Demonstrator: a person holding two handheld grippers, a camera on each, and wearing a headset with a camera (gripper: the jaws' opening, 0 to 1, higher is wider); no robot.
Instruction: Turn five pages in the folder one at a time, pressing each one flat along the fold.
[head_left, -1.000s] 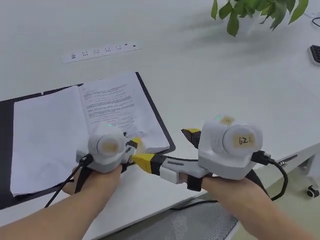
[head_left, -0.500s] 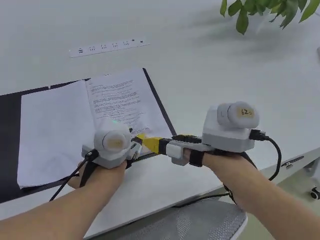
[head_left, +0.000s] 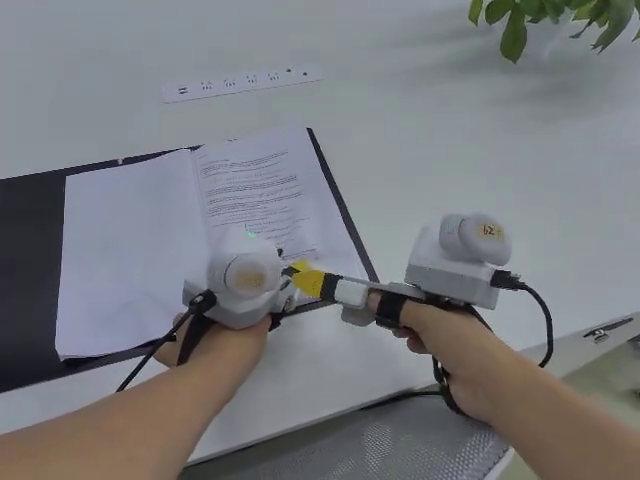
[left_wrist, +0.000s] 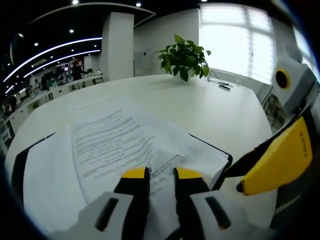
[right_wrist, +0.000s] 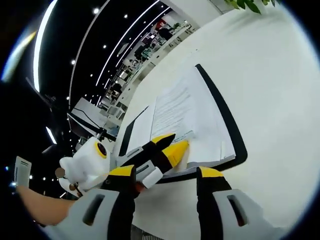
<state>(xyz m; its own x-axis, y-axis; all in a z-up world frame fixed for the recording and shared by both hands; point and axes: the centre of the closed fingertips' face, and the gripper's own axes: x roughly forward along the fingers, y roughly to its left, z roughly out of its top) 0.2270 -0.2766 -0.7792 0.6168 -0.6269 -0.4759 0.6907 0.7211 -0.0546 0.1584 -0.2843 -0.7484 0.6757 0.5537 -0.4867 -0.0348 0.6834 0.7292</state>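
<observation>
The folder (head_left: 30, 260) lies open on the table (head_left: 450, 130), at about 10 o'clock from the hands in the head view. A blank sheet (head_left: 125, 250) is on its left and a printed page (head_left: 255, 190) on its right. The drift of the whole scene toward 3 o'clock over the last second is put down to the headset, not to the folder.

What has really changed is the right gripper (right_wrist: 166, 175). A second ago it was held high and close to the person. It has since been lowered, levelled and pointed toward 9 o'clock. Its yellow tips have been brought to the lower edge of the printed page, just beside the left gripper (left_wrist: 161, 180). Its jaws are set wide apart, and nothing is held between them.

The left gripper has been kept low over the bottom of the printed page. Its jaws are drawn nearly together with only a narrow slit between them, and print can be seen through the slit. Whether paper is pinched there cannot be told.

From this it is judged that a page turn is being set up, with the sheet steadied by the left gripper and its edge about to be taken by the right. No page is seen lifted yet, and how many have been turned cannot be read.
</observation>
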